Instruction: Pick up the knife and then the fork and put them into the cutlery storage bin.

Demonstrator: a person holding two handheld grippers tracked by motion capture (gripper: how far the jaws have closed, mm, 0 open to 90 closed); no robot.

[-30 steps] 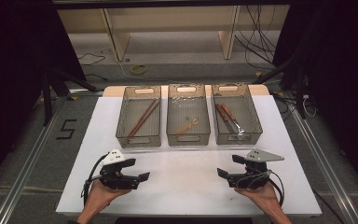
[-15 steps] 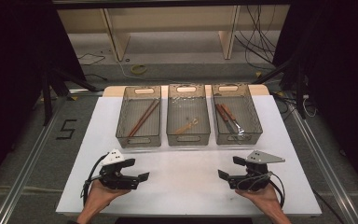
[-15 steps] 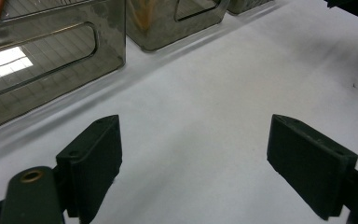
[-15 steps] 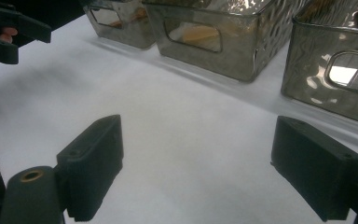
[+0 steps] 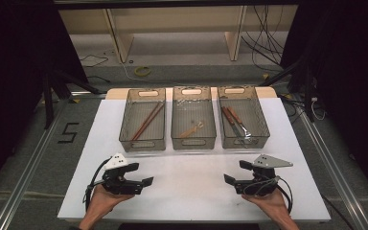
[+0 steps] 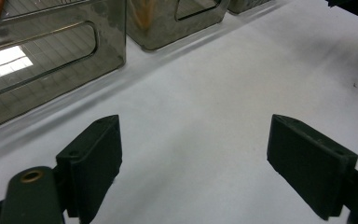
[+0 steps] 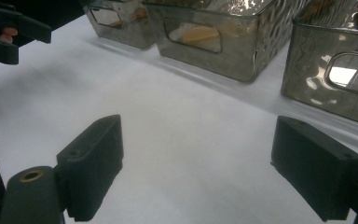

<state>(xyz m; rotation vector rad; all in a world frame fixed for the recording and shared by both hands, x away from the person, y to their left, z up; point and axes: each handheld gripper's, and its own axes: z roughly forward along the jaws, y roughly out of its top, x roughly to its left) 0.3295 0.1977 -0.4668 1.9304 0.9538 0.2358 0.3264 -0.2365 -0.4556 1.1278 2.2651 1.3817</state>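
Near the table's (image 5: 191, 191) front edge, the left gripper (image 5: 141, 182) and right gripper (image 5: 232, 181) rest with jaws spread apart, holding nothing. I'd judge nothing has started; next comes a reach toward the three bins (image 5: 193, 124) along the far edge. From above I can see chopsticks (image 5: 147, 120) inside the left bin; the left gripper view shows its wall (image 6: 51, 51).

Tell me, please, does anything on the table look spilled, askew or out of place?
Nothing stands out: the three bins sit in a tidy row, their utensils inside, and the white tabletop shows no spill.
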